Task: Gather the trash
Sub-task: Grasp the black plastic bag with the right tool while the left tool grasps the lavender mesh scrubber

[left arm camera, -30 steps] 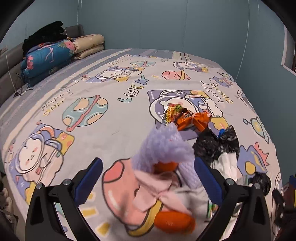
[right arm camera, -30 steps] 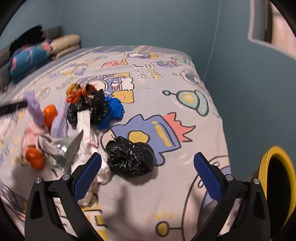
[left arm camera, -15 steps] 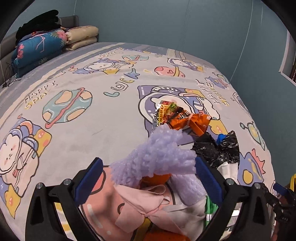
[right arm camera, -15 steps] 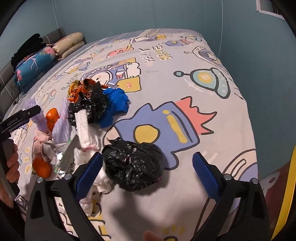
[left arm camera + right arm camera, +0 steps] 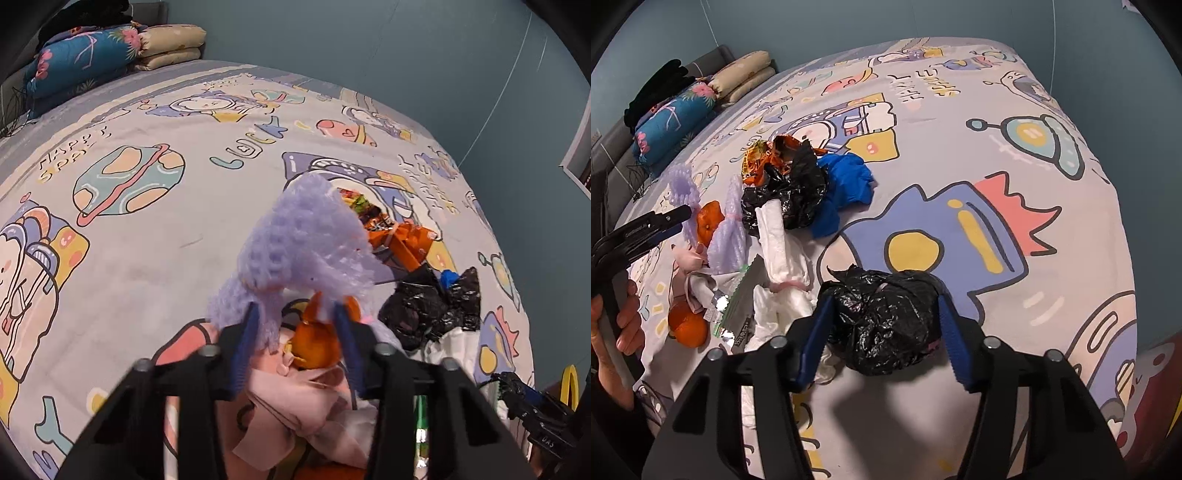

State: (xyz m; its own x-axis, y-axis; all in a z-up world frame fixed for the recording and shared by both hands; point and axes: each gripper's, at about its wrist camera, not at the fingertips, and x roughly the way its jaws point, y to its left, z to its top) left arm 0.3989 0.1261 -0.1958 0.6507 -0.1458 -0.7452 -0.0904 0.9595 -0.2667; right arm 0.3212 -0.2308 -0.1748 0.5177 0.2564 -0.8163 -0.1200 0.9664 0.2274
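Right wrist view: the right gripper (image 5: 882, 330) is closing around a crumpled black bag (image 5: 884, 325) sitting between its jaws, pads touching its sides. Left gripper (image 5: 295, 332) is closing on purple foam netting (image 5: 303, 247) caught between its jaws. Both look light and squashy; grab the bulk.

Crinkled plastic and soft cloth on a matt bed

The black bag (image 5: 882, 321) is glossy, wrinkled plastic; the purple foam net (image 5: 303, 243) looks soft and knobbly; the bedsheet (image 5: 147, 236) is smooth matt printed cloth; the pink cloth (image 5: 295, 402) is limp, matt.

The bedsheet (image 5: 155, 258) reads "LUCK" and "HAPPY SPACE".
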